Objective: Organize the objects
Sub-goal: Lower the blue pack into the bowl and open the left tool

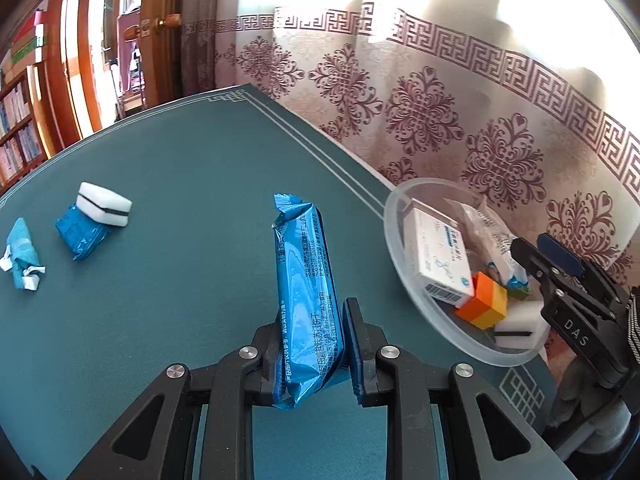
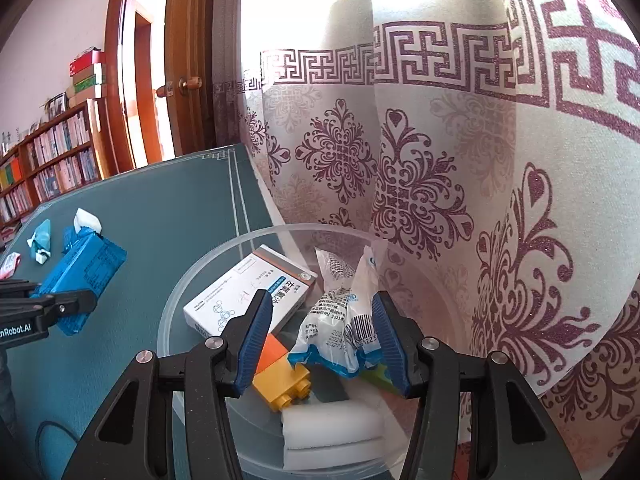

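The left tool (image 1: 310,344) is clamped on a blue foil packet (image 1: 306,292), which stands upright between its pads above the green bench (image 1: 180,168). To the right, a clear round bowl (image 1: 404,296) at the bench edge holds a white medicine box (image 1: 438,256), an orange and yellow block (image 1: 482,306), a white sponge (image 1: 516,326) and a crinkled plastic bag (image 1: 486,236). The right tool (image 1: 560,268) hangs over the bowl's far side. At far left lie a white sponge with a dark stripe (image 1: 105,203) touching a second blue packet (image 1: 80,234), and a small teal wrapper (image 1: 22,254).
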